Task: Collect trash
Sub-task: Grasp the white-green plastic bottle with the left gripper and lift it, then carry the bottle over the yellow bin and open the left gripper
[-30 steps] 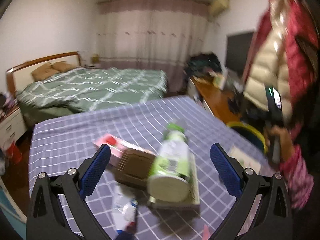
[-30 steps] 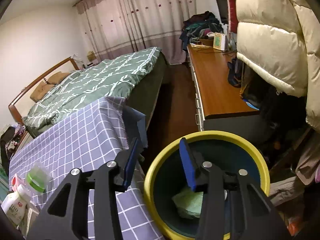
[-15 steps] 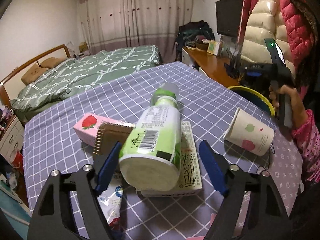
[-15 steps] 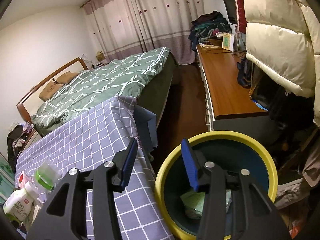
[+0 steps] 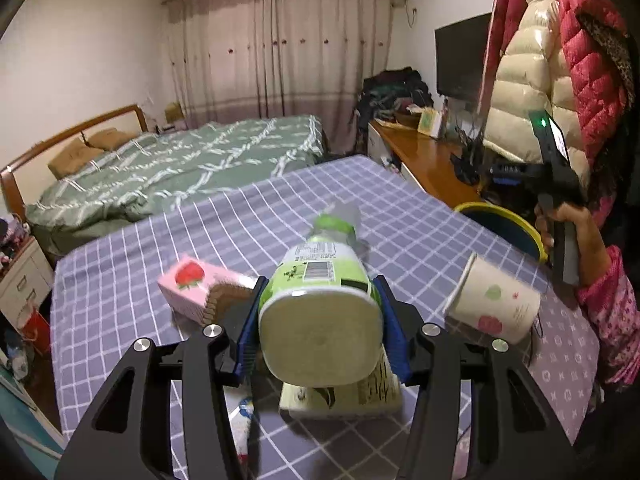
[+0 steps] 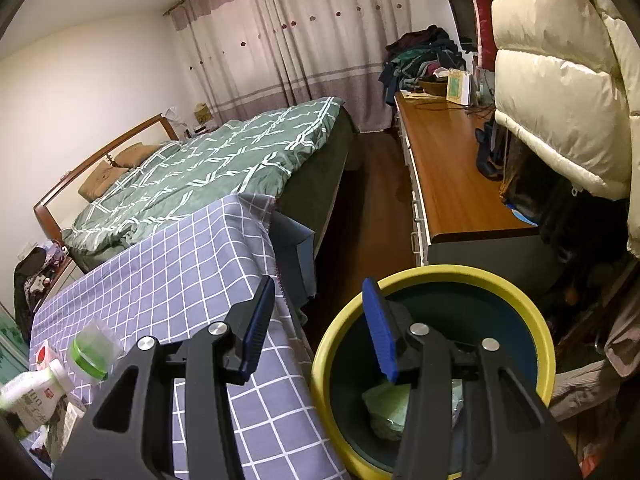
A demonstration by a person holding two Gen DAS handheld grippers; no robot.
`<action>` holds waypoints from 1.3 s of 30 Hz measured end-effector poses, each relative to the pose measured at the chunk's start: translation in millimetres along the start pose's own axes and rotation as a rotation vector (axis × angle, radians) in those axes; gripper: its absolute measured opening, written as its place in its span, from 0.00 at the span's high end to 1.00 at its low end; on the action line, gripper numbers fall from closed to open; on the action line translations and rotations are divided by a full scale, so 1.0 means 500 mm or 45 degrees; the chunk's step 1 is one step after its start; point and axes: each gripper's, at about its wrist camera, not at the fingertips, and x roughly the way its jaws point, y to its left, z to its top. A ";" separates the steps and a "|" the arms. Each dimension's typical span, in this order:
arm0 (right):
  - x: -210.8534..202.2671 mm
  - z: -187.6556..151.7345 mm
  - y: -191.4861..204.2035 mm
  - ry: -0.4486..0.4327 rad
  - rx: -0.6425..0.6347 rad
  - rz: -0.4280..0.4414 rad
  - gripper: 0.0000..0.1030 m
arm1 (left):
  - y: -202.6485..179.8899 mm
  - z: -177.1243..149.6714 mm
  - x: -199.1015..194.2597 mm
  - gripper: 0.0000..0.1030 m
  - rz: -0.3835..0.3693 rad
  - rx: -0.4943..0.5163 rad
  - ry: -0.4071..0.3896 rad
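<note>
Just clamped: left gripper (image 5: 320, 328), jaws closed in from wide within the last moment, blue pads now pressing both flanks of the green-and-white bottle (image 5: 320, 300), base toward the camera, cap pointing away. Directly beneath, a flat printed packet (image 5: 340, 396); just left, a pink strawberry carton (image 5: 192, 288); right, a tipped paper cup (image 5: 496, 308). Further right, past the table edge, the yellow-rimmed bin (image 5: 504, 220). Above that bin, right gripper (image 6: 320, 328), parted, empty. Likely next: lift and carry over.

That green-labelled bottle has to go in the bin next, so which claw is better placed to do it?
The left claw: it is shut on the bottle. The right claw hangs open and empty over the yellow-rimmed bin.
</note>
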 end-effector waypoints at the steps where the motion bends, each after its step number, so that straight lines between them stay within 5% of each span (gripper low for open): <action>1: 0.000 0.000 0.000 -0.001 -0.001 -0.001 0.57 | 0.000 0.010 -0.003 0.50 0.019 -0.002 -0.013; 28: -0.026 0.001 -0.003 -0.055 0.010 0.110 0.57 | 0.020 0.170 0.128 0.50 0.231 -0.153 0.049; 39: -0.088 0.016 -0.018 -0.105 0.020 0.182 0.57 | -0.040 0.232 0.078 0.50 0.295 -0.110 0.007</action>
